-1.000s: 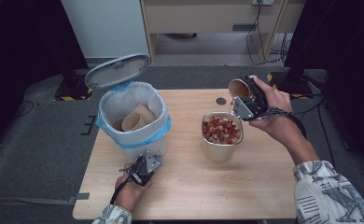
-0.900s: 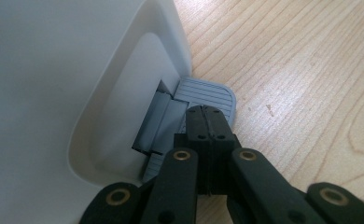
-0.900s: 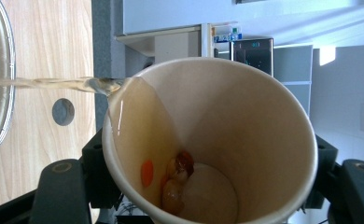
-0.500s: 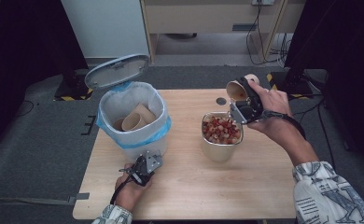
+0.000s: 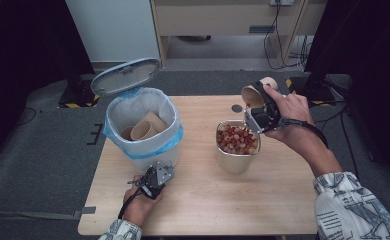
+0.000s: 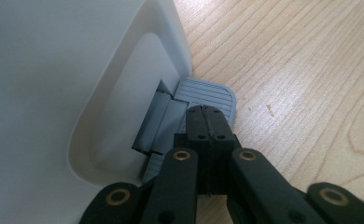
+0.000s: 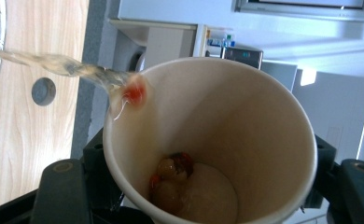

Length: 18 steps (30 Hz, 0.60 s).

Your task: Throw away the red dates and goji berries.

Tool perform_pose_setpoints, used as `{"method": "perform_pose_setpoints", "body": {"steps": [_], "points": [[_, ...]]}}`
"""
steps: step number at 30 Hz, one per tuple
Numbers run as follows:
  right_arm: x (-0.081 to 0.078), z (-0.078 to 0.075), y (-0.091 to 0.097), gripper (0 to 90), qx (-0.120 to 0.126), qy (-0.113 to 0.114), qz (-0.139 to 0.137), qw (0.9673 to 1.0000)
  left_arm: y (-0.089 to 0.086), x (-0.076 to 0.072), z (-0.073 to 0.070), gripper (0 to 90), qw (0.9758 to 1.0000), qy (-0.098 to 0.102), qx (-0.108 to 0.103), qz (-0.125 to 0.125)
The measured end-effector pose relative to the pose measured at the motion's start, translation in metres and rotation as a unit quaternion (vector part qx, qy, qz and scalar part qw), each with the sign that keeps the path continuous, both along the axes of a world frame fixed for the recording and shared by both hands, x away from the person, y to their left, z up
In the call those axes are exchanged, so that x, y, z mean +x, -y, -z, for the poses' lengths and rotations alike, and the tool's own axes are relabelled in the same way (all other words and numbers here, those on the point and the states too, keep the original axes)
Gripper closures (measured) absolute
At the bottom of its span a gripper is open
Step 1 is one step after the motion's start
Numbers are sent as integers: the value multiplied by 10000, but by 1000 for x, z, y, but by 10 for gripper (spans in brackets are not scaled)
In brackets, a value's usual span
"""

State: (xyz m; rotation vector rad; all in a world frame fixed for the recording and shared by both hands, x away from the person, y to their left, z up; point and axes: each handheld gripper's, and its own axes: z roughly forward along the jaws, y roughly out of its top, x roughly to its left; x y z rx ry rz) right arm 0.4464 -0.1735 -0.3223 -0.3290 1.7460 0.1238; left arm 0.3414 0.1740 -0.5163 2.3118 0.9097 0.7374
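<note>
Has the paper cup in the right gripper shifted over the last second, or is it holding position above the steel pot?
No. The paper cup in the right gripper sits at the same spot off the far right rim of the steel pot, tilted toward it.

There were two grippers, left [image 5: 158, 176] and right [image 5: 259, 111], one bin [image 5: 143, 150] with one lid [image 5: 126, 76], three paper cups, two in the bin [image 5: 144, 128] and one [image 5: 255, 94] held up, one metal pot [image 5: 235, 160], on one counter [image 5: 208, 200]

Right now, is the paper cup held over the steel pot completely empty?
No, in the right gripper view the tilted paper cup has a few reddish food pieces at its bottom, and liquid streams from its rim.
</note>
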Motion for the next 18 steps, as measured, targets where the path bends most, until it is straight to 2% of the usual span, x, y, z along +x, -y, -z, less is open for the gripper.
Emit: {"method": "perform_pose_setpoints", "body": {"steps": [2, 7, 14, 18], "points": [[1, 0, 3, 288, 34, 0, 37, 10000, 0, 0, 0, 899, 10000, -5, -5, 2], [0, 2, -2, 288, -86, -2, -49, 10000, 0, 0, 0, 899, 10000, -4, 12, -3], [0, 2, 1, 288, -78, -6, 24, 10000, 0, 0, 0, 899, 10000, -5, 4, -1], [0, 2, -2, 288, -202, 31, -8, 9998, 0, 0, 0, 899, 10000, -4, 14, 0]]}}
